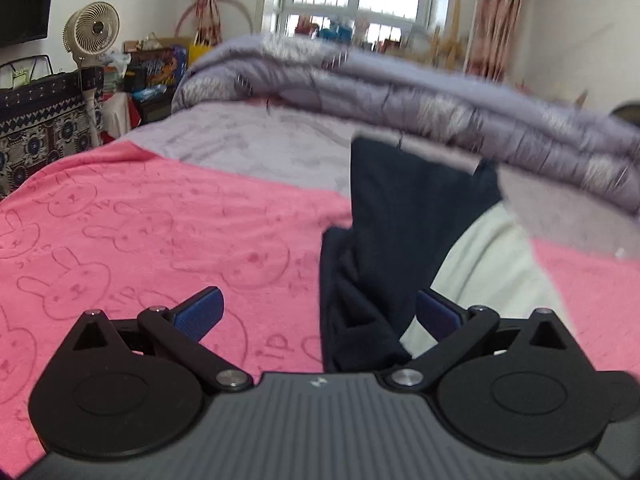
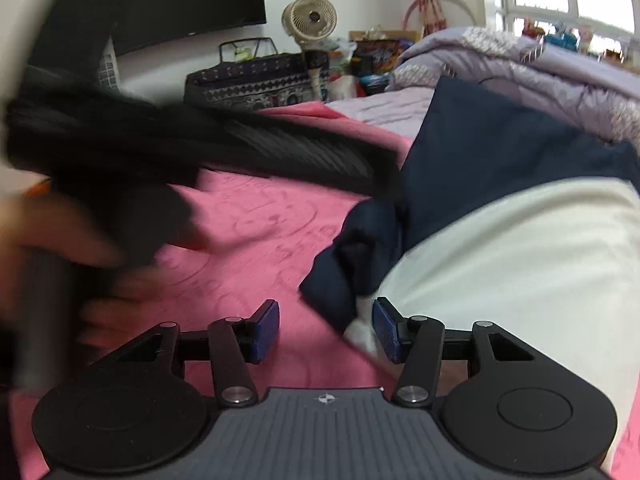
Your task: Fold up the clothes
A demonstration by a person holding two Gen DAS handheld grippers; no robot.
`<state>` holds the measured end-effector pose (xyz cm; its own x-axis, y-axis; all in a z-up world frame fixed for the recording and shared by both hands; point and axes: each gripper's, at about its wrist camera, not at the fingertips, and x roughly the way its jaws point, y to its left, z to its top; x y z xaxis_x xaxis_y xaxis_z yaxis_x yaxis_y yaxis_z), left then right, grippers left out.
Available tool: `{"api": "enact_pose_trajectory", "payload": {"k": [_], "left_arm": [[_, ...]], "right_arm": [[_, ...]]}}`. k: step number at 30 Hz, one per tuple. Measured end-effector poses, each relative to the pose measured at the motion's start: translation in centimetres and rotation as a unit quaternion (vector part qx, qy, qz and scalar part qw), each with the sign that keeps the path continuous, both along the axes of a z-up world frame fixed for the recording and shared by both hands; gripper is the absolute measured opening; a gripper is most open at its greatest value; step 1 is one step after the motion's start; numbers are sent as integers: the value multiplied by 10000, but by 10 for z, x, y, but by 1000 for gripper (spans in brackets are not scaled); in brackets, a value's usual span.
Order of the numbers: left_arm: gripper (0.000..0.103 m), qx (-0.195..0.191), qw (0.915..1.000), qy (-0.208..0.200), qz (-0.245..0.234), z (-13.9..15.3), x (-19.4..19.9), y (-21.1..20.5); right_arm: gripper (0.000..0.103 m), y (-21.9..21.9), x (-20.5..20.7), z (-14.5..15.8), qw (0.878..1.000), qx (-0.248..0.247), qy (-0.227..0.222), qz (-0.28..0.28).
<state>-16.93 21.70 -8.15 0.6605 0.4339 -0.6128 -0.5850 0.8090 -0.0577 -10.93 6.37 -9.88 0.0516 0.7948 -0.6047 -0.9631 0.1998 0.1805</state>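
So, from the left wrist camera, the left claw (image 1: pixel 318 314) stood wide open with nothing between its blue pads (image 1: pixel 199 314). It hung low over the pink bunny blanket (image 1: pixel 140 232). The dark blue cloth (image 1: pixel 392 240) lay just ahead of the claw, a bit to the right. Its bunched lower end reached down between the two fingers, closer to the right pad, but I could not tell if it touched. The cream cloth (image 1: pixel 492 272) lay to the right of the dark blue one, touching it. Far ahead of the claw sat a big folded purple quilt (image 1: pixel 400 92), and a fan (image 1: pixel 92 32) stood far off to the left.

Next, from the right wrist camera, the right claw (image 2: pixel 326 330) was wide open too and held nothing. A crumpled tip of the dark blue cloth (image 2: pixel 500 160) sat just ahead of the gap, and the rest spread away ahead and to the right. The cream cloth (image 2: pixel 520 272) lay ahead and to the right of the claw, with one edge right beside the right pad (image 2: pixel 386 330). The pink bunny blanket (image 2: pixel 260 232) lay under the left finger. On the left, the other gripper (image 2: pixel 140 148) showed as a blurry black shape, with the person's hand (image 2: pixel 60 240) below it.
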Motion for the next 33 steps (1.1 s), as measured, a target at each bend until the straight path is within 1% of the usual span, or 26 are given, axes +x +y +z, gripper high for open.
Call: {"api": "enact_pose_trajectory", "payload": {"k": [1, 2, 4, 5, 6, 8, 10, 12, 13, 14, 15, 16, 17, 18, 19, 22, 24, 25, 26, 27, 28, 29, 30, 31, 32, 33], "left_arm": [[103, -52, 9996, 245, 90, -11, 6, 2], [103, -129, 9996, 201, 125, -17, 2, 4], [103, -293, 9994, -17, 168, -28, -9, 8], [103, -375, 9990, -126, 189, -33, -14, 10], [103, -337, 9992, -116, 187, -33, -16, 9], [103, -224, 9996, -56, 175, -31, -18, 6], [103, -251, 9995, -78, 181, -30, -20, 7], [103, -282, 9994, -103, 186, -29, -24, 8], [103, -272, 9994, -103, 181, -29, -27, 8], [103, -256, 9995, -100, 175, -29, -29, 8], [103, -260, 9995, -104, 167, -29, -31, 8], [103, -269, 9995, -110, 159, -30, -33, 9], [103, -277, 9994, -116, 151, -30, -34, 9], [103, -281, 9994, -119, 150, -30, -35, 9], [103, -284, 9994, -122, 150, -31, -35, 9], [103, -276, 9994, -134, 150, -32, -35, 9], [103, -292, 9993, -151, 150, -33, -35, 9], [103, -302, 9993, -160, 150, -33, -35, 9], [103, -297, 9993, -159, 150, -34, -35, 9], [103, -288, 9994, -156, 151, -34, -35, 9], [103, -291, 9993, -165, 159, -33, -34, 9], [103, -296, 9993, -176, 170, -33, -34, 9], [103, -301, 9992, -188, 181, -32, -34, 10], [103, -306, 9991, -200, 191, -31, -33, 10], [103, -311, 9991, -212, 202, -31, -33, 11], [103, -317, 9990, -224, 213, -30, -32, 11]], "right_arm": [[52, -8, 4, 1, 9997, -47, 236, 69], [52, -18, 8, 2, 9988, -69, 478, 95], [53, -47, 21, 3, 9951, 24, 988, -94], [56, -62, 28, 3, 9920, 70, 1242, -189], [57, -77, 36, 3, 9882, 140, 1490, -325], [59, -107, 56, 3, 9765, 447, 1917, -877], [64, -132, 78, 3, 9610, 760, 2232, -1447], [66, -146, 100, 0, 9445, 960, 2509, -1893], [70, -148, 108, -2, 9395, 993, 2533, -2079], [76, -149, 117, -4, 9343, 1026, 2557, -2264], [77, -150, 127, -6, 9294, 1061, 2565, -2433], [78, -149, 137, -8, 9264, 1100, 2536, -2558], [81, -146, 149, -10, 9225, 1152, 2533, -2673], [83, -141, 163, -14, 9167, 1240, 2611, -2760], [84, -133, 178, -18, 9109, 1318, 2704, -2825], [86, -101, 230, -33, 8982, 1463, 2963, -2900], [91, -73, 264, -45, 8933, 1419, 3180, -2842], [94, -57, 278, -50, 8929, 1384, 3248, -2793], [101, -42, 291, -55, 8935, 1351, 3294, -2737], [103, -28, 300, -58, 8974, 1329, 3253, -2670], [103, -16, 306, -57, 9032, 1293, 3156, -2606], [93, -3, 309, -56, 9094, 1196, 3110, -2488], [70, 7, 310, -56, 9138, 1083, 3081, -2413], [66, 13, 307, -53, 9165, 965, 3002, -2461], [59, 17, 304, -51, 9181, 887, 2941, -2505], [50, 17, 302, -47, 9172, 920, 2929, -2540]]}}
